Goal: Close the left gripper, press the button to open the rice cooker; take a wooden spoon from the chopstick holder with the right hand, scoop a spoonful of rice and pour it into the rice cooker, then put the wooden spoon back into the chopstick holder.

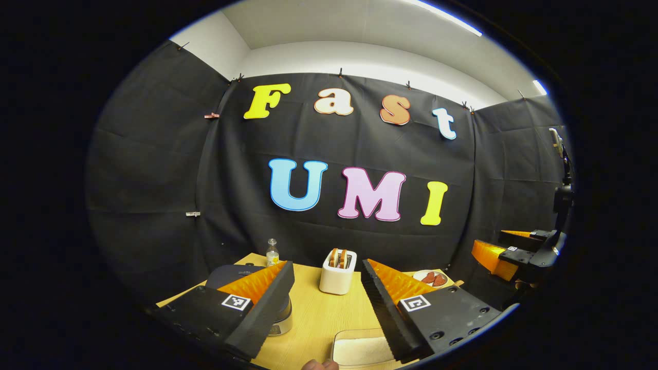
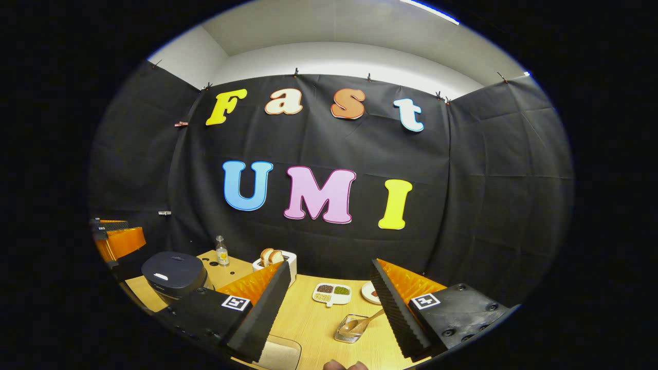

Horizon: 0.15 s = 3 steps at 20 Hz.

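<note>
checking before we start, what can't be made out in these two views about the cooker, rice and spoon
- Rice cooker: lid is down in the right gripper view; its button can't be picked out. In the left gripper view the left gripper finger hides most of it.
- Rice container: cut off by the bottom edge and a finger.
- Wooden spoon in the chopstick holder: too small to tell spoon count.

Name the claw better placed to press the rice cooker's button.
Left. The closed rice cooker sits right behind the left claw, whose fingers are still spread. The right claw faces the spoon holder instead.
</note>
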Available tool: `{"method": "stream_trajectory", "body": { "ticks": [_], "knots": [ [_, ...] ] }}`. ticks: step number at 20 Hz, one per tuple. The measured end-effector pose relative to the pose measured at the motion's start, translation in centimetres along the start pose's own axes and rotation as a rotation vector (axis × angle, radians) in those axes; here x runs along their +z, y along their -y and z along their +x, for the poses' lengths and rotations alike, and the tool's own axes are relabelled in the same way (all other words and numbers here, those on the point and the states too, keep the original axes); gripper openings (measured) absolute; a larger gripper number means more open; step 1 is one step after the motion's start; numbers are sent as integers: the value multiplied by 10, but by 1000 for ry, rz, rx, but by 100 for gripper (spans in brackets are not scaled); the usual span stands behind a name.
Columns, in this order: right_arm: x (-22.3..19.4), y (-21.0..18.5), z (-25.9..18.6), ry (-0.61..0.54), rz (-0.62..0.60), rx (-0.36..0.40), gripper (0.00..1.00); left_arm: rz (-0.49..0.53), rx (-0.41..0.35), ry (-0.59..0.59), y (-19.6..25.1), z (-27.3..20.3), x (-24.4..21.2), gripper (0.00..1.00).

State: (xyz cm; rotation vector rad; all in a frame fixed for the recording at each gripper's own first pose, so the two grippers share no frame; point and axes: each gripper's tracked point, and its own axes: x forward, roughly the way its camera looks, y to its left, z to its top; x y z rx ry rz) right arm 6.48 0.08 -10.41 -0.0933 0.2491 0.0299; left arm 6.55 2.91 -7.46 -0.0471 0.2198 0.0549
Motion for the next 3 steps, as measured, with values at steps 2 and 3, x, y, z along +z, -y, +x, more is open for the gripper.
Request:
{"method": "stream_trajectory", "body": {
  "ticks": [2, 3],
  "knots": [
    [-3, 1, 2, -10, -5, -11, 97, 9, -4, 0, -4, 3, 0, 91],
    [-4, -1, 3, -14, -2, -13, 97, 13, -4, 3, -6, 2, 1, 91]
  ]
}}
